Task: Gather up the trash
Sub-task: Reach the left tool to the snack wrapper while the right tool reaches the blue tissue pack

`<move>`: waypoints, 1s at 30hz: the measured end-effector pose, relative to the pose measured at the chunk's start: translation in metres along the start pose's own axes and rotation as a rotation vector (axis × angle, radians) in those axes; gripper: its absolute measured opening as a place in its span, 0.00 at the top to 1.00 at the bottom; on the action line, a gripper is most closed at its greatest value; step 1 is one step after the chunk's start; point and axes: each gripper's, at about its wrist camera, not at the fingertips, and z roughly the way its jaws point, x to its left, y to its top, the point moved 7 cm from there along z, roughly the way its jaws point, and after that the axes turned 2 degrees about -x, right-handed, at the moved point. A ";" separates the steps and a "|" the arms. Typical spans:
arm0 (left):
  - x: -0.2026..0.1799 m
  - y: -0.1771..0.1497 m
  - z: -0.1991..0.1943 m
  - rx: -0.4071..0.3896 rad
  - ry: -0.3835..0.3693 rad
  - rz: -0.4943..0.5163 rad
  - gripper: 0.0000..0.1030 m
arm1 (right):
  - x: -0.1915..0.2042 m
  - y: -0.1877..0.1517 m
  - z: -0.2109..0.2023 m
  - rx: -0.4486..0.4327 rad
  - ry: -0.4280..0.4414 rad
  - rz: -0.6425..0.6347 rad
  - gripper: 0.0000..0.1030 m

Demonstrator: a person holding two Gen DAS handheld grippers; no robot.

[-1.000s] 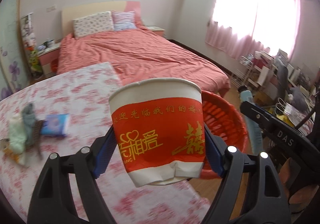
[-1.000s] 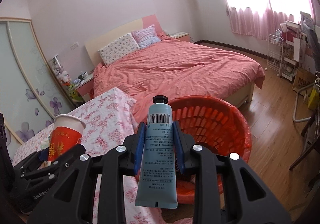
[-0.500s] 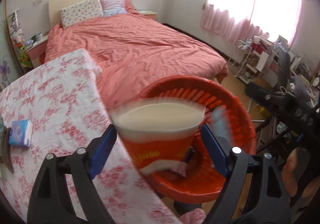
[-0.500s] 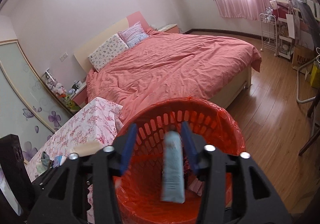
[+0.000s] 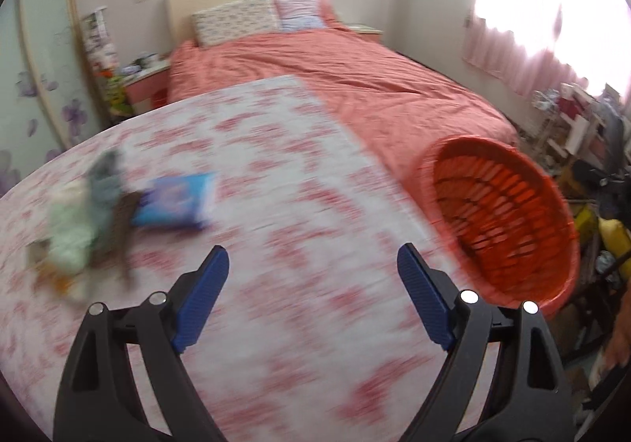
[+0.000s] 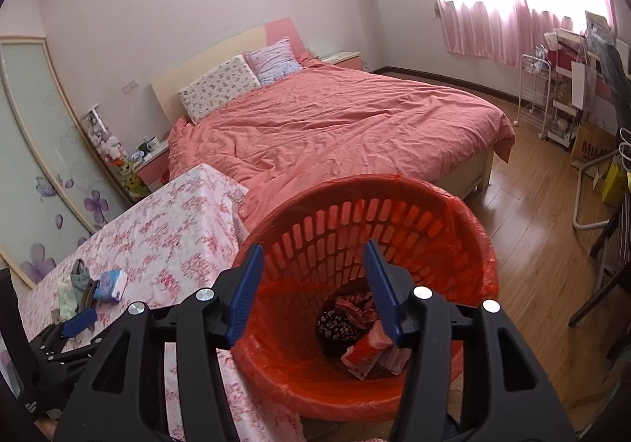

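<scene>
My left gripper (image 5: 313,250) is open and empty above the floral tablecloth (image 5: 276,150). On the cloth to its left lie a blue packet (image 5: 173,201) and a crumpled pile of pale and grey scraps (image 5: 86,213), both blurred. My right gripper (image 6: 312,248) hangs over the orange basket (image 6: 355,185); its jaws are opening with nothing between them. At the basket's bottom lie a red-and-white paper cup (image 6: 364,353) and a dark patterned wad (image 6: 339,323). In the left wrist view the basket (image 5: 504,205) stands just off the table's right edge.
A bed with a coral cover (image 6: 335,126) fills the room behind the table and basket. Wooden floor (image 6: 532,264) lies to the right, with a white rack (image 6: 536,94), bags and chair legs along the window wall. A bedside stand with toys (image 6: 130,165) is at the left.
The left gripper let the red cup go into the basket and swung left over the table. The right gripper opened and the blue tube dropped into the basket.
</scene>
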 end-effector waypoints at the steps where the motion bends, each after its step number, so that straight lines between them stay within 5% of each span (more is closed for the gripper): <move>1: 0.011 -0.004 -0.004 -0.001 0.021 -0.007 0.17 | 0.009 -0.004 0.000 0.003 0.003 -0.021 0.48; 13: 0.190 -0.052 -0.025 0.031 0.287 -0.235 0.22 | 0.111 -0.060 0.018 0.104 0.096 -0.238 0.48; 25: 0.246 -0.059 -0.001 0.108 0.346 -0.353 0.27 | 0.182 -0.092 0.027 0.169 0.172 -0.322 0.48; 30: 0.302 -0.082 -0.020 0.122 0.434 -0.423 0.27 | 0.209 -0.105 0.034 0.191 0.196 -0.365 0.48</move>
